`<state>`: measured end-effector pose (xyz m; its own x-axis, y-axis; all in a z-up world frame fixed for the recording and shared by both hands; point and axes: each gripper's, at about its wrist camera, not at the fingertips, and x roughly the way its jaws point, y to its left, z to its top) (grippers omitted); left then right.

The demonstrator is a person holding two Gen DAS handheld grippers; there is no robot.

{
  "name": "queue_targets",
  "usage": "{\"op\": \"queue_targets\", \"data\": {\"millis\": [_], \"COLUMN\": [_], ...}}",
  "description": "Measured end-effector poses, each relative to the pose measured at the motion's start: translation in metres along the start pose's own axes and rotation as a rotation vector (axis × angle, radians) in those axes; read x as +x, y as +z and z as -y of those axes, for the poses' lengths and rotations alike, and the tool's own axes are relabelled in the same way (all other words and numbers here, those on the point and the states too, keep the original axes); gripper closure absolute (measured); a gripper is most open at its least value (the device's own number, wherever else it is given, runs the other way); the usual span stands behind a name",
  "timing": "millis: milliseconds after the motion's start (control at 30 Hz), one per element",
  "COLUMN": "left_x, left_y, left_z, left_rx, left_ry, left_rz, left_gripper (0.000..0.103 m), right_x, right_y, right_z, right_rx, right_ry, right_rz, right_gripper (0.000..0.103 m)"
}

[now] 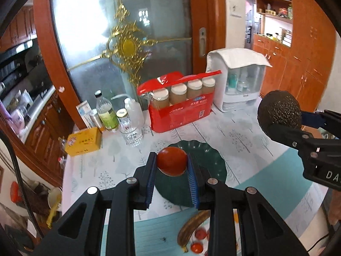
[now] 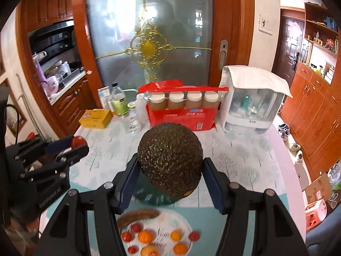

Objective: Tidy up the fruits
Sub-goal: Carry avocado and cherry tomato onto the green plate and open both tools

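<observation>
My left gripper (image 1: 171,159) is shut on a round red fruit (image 1: 172,161), held in the air above a dark green plate (image 1: 213,164) on the table. My right gripper (image 2: 171,162) is shut on a dark, bumpy avocado (image 2: 170,160), also lifted, with the green plate (image 2: 149,198) showing under it. In the left wrist view the avocado (image 1: 279,111) hangs to the right of the red fruit. Nearer to me, a brown banana (image 2: 138,215) and several small red and orange fruits lie on a white round plate (image 2: 187,219).
Along the table's far side stand a red pack of jars (image 1: 181,111), a white plastic cabinet (image 1: 240,81), bottles, a glass (image 1: 133,134) and a yellow box (image 1: 84,141). A frosted glass door rises behind them. The table drops off at left and right.
</observation>
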<state>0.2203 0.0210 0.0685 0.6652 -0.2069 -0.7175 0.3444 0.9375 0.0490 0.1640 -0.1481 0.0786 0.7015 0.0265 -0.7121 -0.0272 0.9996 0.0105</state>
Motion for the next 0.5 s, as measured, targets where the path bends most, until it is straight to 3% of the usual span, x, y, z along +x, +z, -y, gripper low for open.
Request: {"op": "queue_targets", "data": {"millis": [200,500], "left_x": [0.08,0.195], "left_y": [-0.006,-0.045], "left_z": [-0.002,0.003], "left_rx": [-0.099,-0.161], "left_ry": [0.026,0.075], "left_rz": [-0.115,-0.284], "left_gripper": [0.077,0.077], "right_x": [0.073,0.194], "right_y": [-0.005,-0.064], "right_z": [0.009,0.03], "right_rx": [-0.038,-0.007], "right_ry": [0.015,0.087], "right_rz": [-0.091,-0.307], "right_gripper": [0.043,0.043]}}
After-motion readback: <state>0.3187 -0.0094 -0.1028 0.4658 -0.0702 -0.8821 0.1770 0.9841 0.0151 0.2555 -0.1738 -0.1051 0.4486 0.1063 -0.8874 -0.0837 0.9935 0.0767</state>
